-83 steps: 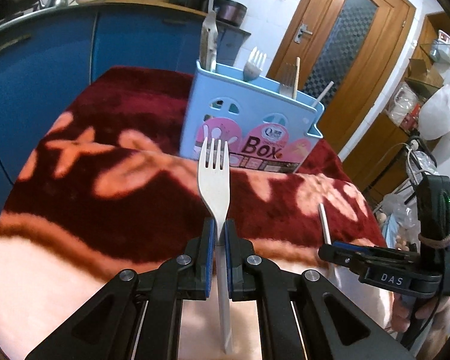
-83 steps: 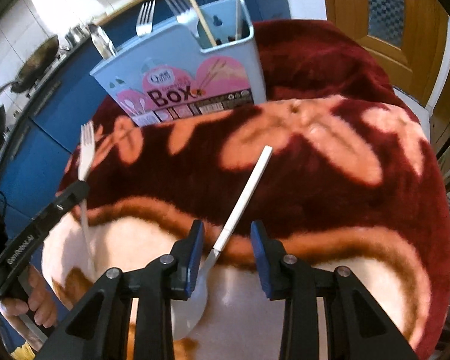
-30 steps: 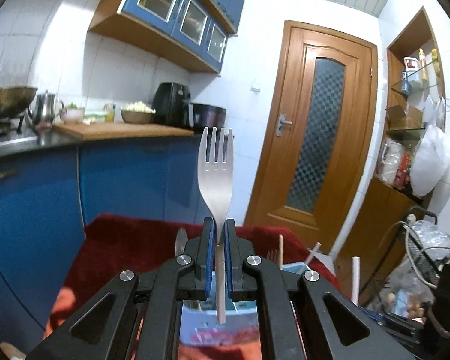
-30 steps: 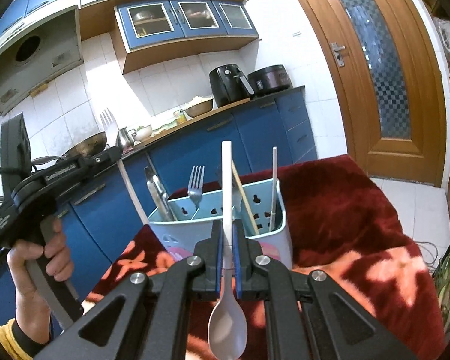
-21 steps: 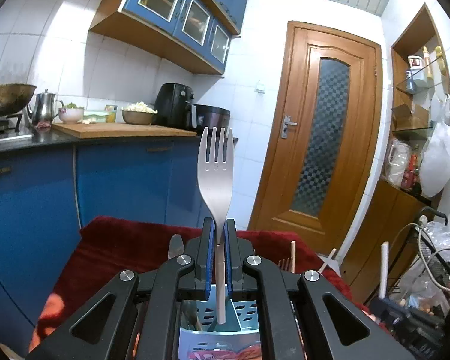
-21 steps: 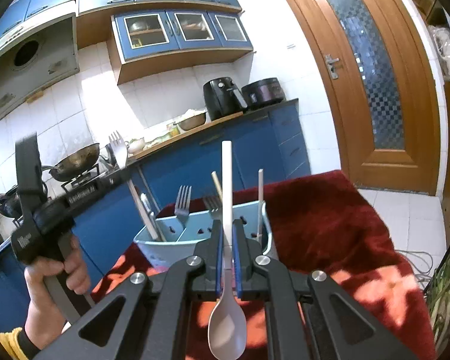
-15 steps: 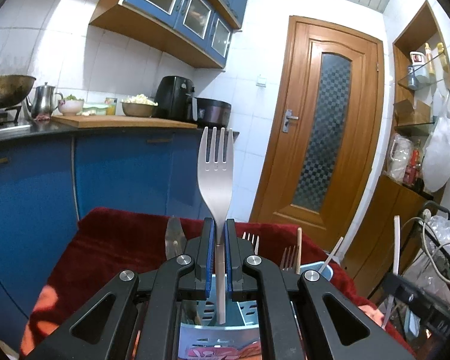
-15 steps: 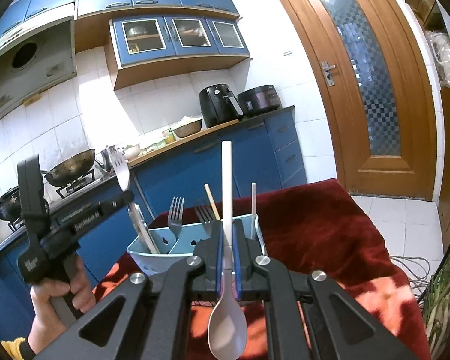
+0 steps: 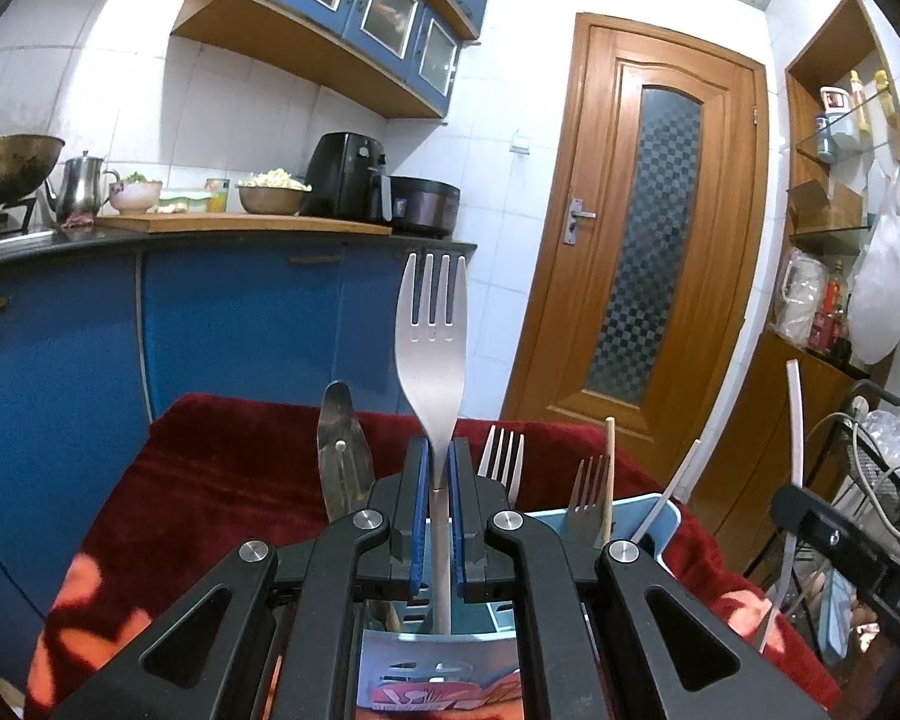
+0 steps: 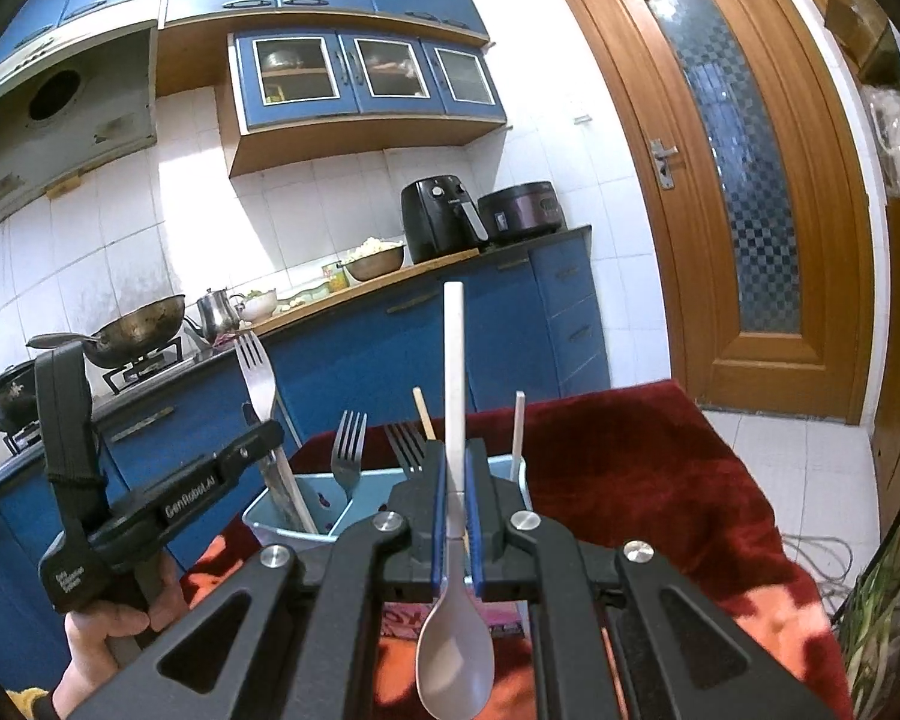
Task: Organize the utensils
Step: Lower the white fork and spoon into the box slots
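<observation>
Pale grey plastic, the fork stands upright with its tines up, its neck pinched between the blue pads of the left gripper — jaws nearly together on it. Its handle runs down past the pads, and the tip hangs over the open top of the light blue utensil box; the left wrist view does not settle whether the tip is inside a compartment or just above it. The right wrist view shows the same fork from the side, leaning slightly, with the handle reaching down toward the box's left end beside a metal utensil there.

The white spoon is clamped in the right gripper, bowl down toward the camera and handle pointing straight up, the jaws almost closed on the handle. It hangs in front of the box, over the red blanket.

The box stands on that blanket and already holds two metal forks, a wooden stick and a white stick. Only the left view shows the tongs clearly at the box's left side — and the box's printed front at the bottom edge.

Only the right view shows the hand gripping the left tool's handle, plus the wok on the stove. Both views take in the wooden door and the air fryer on the counter
</observation>
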Demonstrator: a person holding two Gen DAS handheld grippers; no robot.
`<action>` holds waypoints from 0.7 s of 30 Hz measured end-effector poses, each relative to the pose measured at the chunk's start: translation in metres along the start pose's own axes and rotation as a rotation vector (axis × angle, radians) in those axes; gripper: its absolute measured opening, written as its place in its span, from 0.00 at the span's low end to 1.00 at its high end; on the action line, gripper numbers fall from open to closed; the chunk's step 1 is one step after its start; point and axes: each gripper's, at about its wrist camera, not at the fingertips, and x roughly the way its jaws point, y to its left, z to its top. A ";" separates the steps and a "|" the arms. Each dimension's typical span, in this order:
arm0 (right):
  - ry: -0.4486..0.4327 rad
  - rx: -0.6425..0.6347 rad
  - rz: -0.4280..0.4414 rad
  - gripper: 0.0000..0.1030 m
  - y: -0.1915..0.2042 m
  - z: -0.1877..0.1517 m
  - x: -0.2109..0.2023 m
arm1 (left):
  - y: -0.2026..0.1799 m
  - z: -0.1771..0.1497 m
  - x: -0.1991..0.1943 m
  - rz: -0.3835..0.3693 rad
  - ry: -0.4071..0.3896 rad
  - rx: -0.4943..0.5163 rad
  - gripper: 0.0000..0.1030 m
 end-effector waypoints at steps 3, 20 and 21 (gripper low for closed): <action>-0.018 -0.020 -0.010 0.07 0.003 0.004 0.006 | 0.001 -0.002 0.002 -0.001 0.007 -0.002 0.06; -0.117 -0.107 -0.068 0.08 0.007 0.010 0.058 | -0.001 -0.013 0.013 -0.002 0.043 0.006 0.06; -0.110 -0.114 -0.073 0.08 0.007 0.007 0.060 | 0.000 -0.013 0.013 -0.002 0.046 0.005 0.06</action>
